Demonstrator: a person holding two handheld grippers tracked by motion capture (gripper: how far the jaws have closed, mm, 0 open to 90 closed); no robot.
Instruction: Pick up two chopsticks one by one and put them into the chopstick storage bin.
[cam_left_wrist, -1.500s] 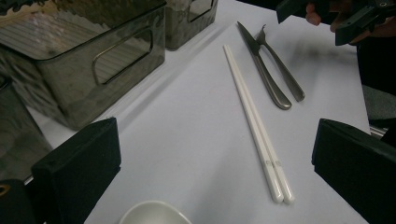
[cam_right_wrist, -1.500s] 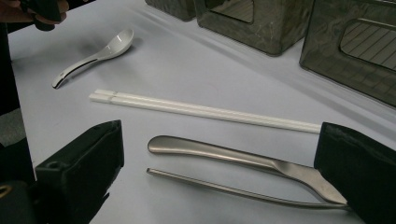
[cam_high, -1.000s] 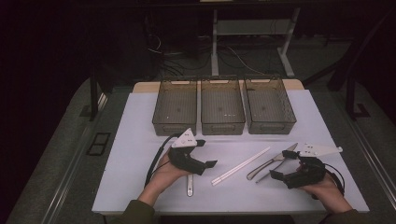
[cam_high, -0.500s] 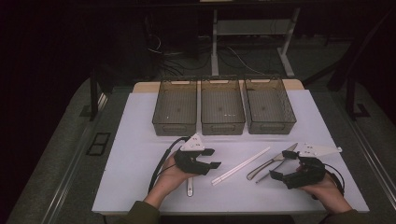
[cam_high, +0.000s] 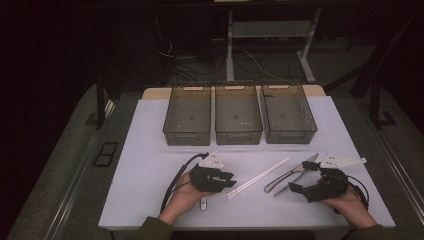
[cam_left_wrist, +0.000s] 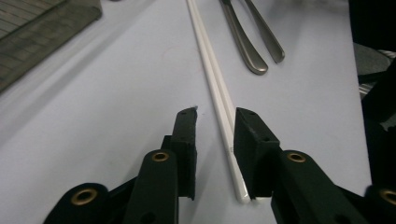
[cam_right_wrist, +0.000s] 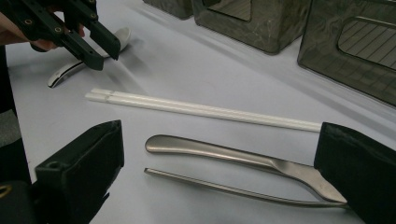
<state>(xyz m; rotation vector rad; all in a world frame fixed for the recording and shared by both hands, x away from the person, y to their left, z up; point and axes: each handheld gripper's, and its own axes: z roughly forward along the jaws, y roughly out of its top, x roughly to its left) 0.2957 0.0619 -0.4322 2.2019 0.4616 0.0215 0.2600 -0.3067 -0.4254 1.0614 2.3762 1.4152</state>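
This looks like a lab or test room set up for recording handling work, not a home or kitchen. The landmark is a table (cam_high: 150, 150) covered with a plain white sheet, standing alone on a dark floor. At the table's far edge three identical smoky plastic bins (cam_high: 238, 114) sit side by side in a neat row, like a staged sorting station. Beyond the table, a white metal frame (cam_high: 267, 45) stands over loose cables (cam_high: 200, 65) trailing across the floor. To the left of the table a dark post rises. The surroundings are dim, so what lies farther back probably cannot be judged.
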